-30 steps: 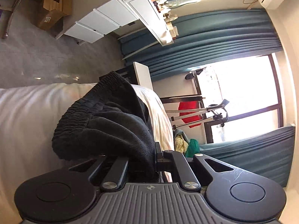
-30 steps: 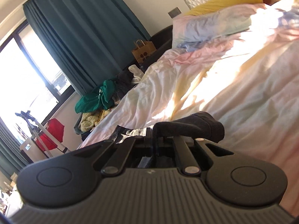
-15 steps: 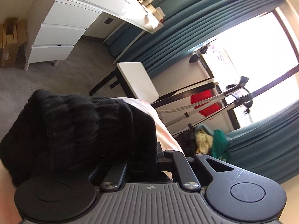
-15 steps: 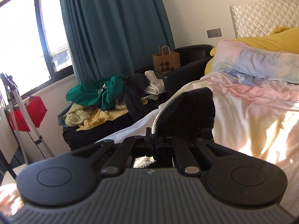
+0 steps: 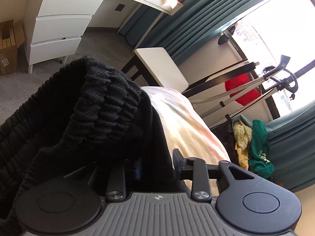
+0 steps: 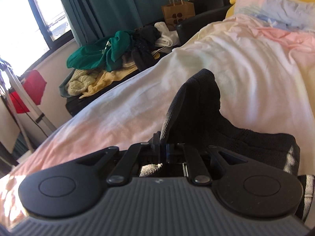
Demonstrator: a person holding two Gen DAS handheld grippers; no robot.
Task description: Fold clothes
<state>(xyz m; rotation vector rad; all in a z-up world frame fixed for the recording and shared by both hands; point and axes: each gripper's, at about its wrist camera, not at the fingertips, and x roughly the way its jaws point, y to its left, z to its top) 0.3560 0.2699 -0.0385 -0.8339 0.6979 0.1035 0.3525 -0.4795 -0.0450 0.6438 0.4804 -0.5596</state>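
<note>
While the black garment [image 5: 110, 106] lies bunched on the bed [image 5: 189, 125], its ribbed waistband heaped high near the foot end of the bed, the left tongs [image 5: 157, 163] have just been opening: the cloth sits between the jaws, but the visible right-side finger stands clear of it, so the hold looks released. The right tongs [image 6: 163, 147] have only just begun to part and appear to pinch a dark fold of the same garment [image 6: 198, 106], which rises in a peak ahead of them, farther up the bed toward the pillows [image 6: 275, 5].

To do this step well, I judge both corners should be laid flat on the bed before either hand draws back, and each hand should then back straight out so no fold drags along. The waistband heap will likely need smoothing.

Beyond the bed's far side lies a pile of clothes [image 6: 110, 57] with a green piece on top, and a paper bag [image 6: 178, 9] stands behind it. A white chair [image 5: 161, 66] and white drawers [image 5: 59, 27] stand past the foot of the bed. None of them blocks the work.
</note>
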